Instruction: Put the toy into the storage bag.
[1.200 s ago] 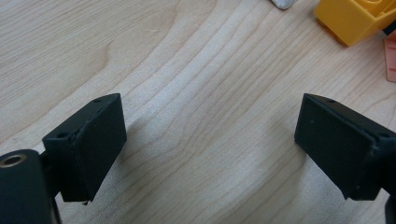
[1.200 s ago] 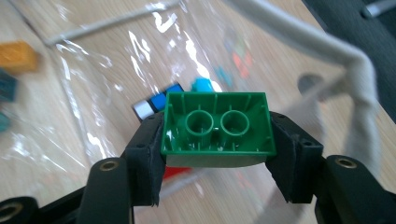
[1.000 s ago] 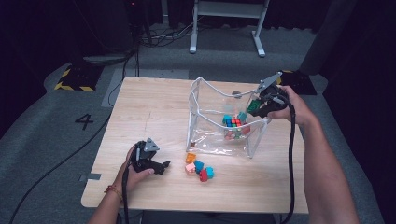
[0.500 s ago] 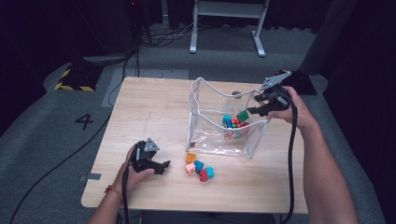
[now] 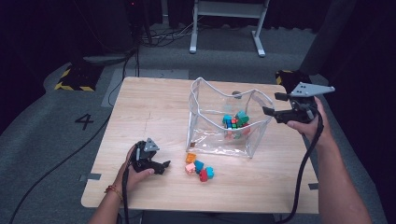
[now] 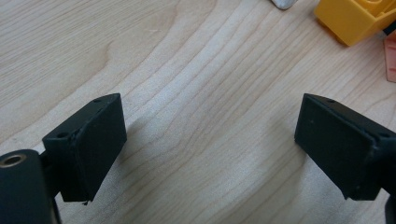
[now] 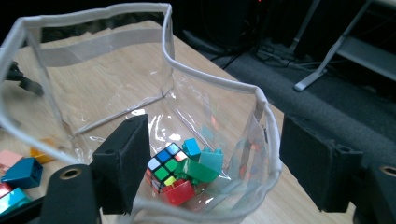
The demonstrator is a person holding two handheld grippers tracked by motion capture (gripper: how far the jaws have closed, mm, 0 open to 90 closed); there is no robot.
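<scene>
A clear plastic bag (image 5: 212,135) with white trim stands open in the middle of the table. It holds a colour cube (image 7: 164,169) and green (image 7: 198,170), red (image 7: 177,191) and teal bricks. My right gripper (image 5: 273,103) hangs just right of the bag's right rim (image 7: 261,100). It is open (image 7: 215,126) and its jaws have just been opening; the rim runs below and between them, and the pads grip nothing. My left gripper (image 5: 163,167) rests on the wood at the front left, open (image 6: 210,107) over bare table.
Several loose bricks (image 5: 198,169) lie in front of the bag, right of my left gripper; a yellow brick (image 6: 355,18) shows beyond its jaws. The table edge (image 5: 322,140) runs close under my right hand. A metal stand (image 5: 226,18) is on the floor behind.
My right gripper has drawn back to the right from the bag's right rim, risen a little, and its jaws have spread wider. The left hand has not moved.
</scene>
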